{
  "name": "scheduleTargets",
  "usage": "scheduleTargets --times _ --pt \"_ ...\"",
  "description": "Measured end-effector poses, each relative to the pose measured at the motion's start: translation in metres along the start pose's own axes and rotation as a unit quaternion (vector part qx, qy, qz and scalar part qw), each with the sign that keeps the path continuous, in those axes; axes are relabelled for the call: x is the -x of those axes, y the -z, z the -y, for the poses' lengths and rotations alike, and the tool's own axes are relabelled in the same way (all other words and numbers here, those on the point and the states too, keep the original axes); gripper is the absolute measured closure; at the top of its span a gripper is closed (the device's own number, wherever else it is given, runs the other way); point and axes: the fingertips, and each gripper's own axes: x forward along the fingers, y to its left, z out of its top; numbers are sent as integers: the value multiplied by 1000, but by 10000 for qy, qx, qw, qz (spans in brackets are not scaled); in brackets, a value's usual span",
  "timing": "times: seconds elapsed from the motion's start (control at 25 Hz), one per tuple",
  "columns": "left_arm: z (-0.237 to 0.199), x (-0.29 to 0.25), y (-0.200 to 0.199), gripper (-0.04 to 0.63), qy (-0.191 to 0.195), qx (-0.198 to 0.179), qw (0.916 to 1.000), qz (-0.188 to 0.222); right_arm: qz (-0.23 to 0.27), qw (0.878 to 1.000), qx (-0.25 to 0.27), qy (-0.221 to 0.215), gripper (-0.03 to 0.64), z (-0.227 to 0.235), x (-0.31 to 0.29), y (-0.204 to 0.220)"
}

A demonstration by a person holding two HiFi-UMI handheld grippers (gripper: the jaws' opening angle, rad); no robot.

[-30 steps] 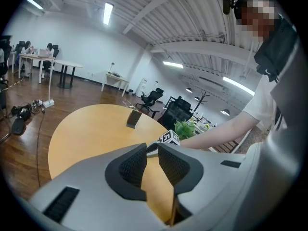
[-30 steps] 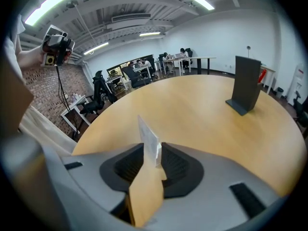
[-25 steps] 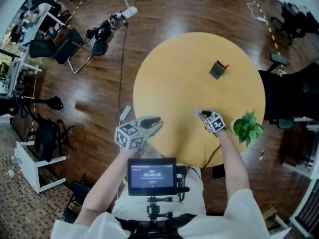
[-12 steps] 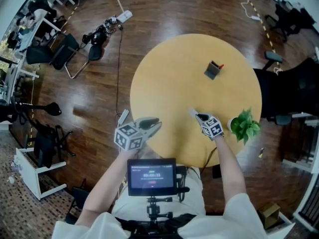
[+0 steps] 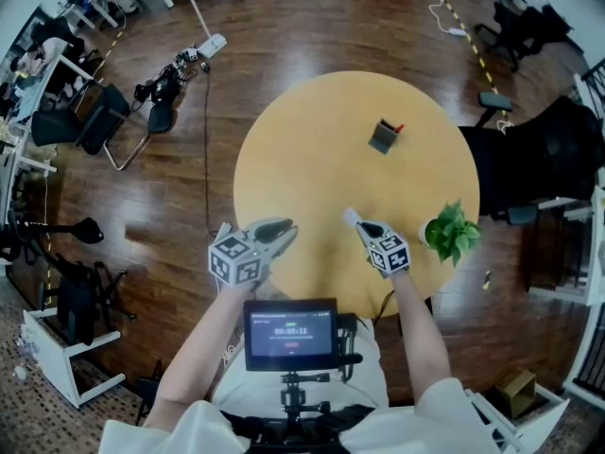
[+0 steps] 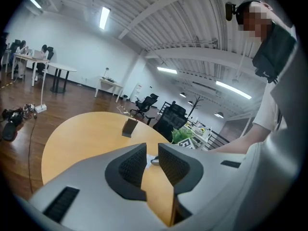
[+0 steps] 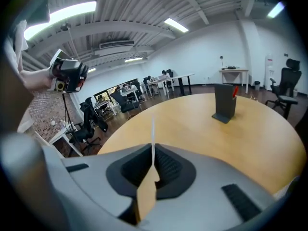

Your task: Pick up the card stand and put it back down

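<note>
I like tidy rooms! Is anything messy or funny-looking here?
Only the floor: a tangle of cables and gear lies loose left of the round table. The card stand and potted plant stand upright.

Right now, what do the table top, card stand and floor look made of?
Table top: light tan, matte, even colour; veneer or laminate, unclear.
Card stand: dark grey, dull, flat-sided; probably plastic or coated metal.
Floor: dark brown planks, glossy reflections; varnished wood or wood-look.
</note>
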Motion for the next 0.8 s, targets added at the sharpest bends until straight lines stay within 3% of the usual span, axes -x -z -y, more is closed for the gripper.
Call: scheduleTargets --times 0.4,0.8 --pt "-5 8 -45 520 486 -487 9975 177 363 9974 -234 578 586 -25 57 -60" --pt "-9 14 -78 526 988 -638 9923 398 802 9903 -349 1076 586 -51 107 -120"
